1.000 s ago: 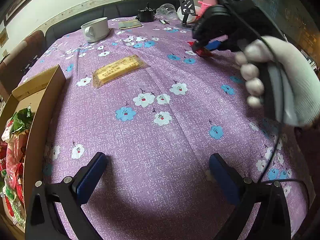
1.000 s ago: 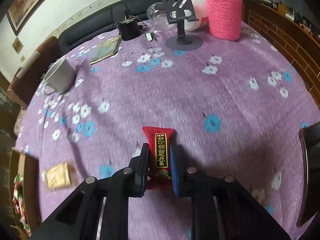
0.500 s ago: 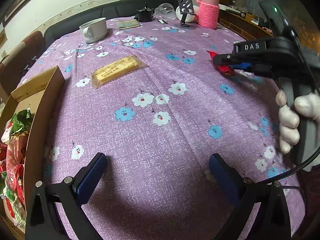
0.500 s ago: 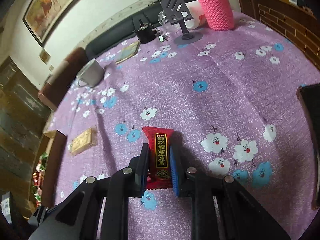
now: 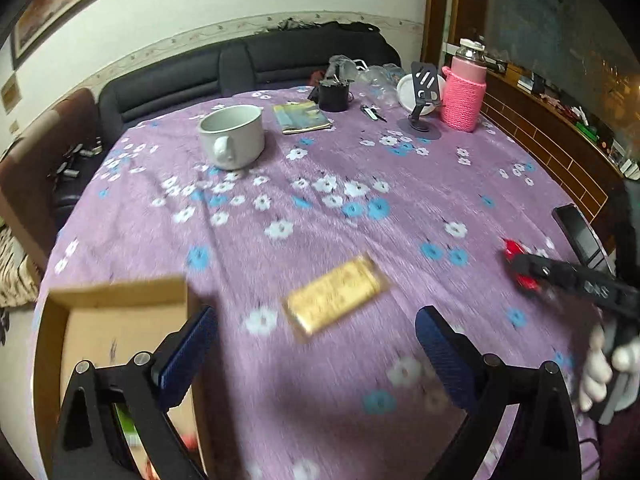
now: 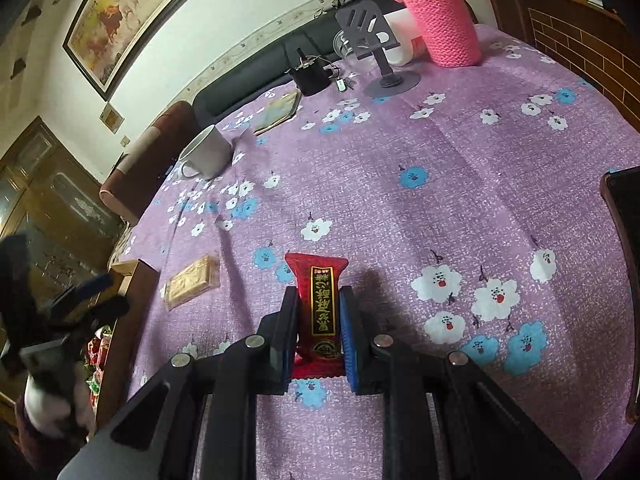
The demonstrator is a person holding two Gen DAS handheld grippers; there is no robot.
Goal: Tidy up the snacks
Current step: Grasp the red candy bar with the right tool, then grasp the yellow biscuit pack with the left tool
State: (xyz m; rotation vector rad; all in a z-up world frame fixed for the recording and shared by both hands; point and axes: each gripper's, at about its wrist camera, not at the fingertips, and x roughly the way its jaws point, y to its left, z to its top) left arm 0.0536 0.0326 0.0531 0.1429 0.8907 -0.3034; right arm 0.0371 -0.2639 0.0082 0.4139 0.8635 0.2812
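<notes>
Between the right gripper (image 6: 316,330) jaws: red snack packet (image 6: 319,312), clamped on both long sides, top end sticking out past the tips, held above the purple floral tabletop (image 6: 460,208). Left gripper (image 5: 316,354) jaws spread wide, nothing between them. Ahead of the left jaws, just past the tips: gold-wrapped bar (image 5: 336,298) lying flat on the cloth, blurred. Under and beside the left-hand pad: cardboard box (image 5: 116,312), open; in the right wrist view colourful wrappers (image 6: 98,356) show inside it. Far beyond both jaws: white mug (image 5: 232,136), small booklet (image 5: 301,117), grey phone stand (image 5: 422,100), bottle in a pink knitted sleeve (image 5: 464,96). Right of the right jaws, at the tabletop edge: dark flat device (image 6: 624,240), cropped
</notes>
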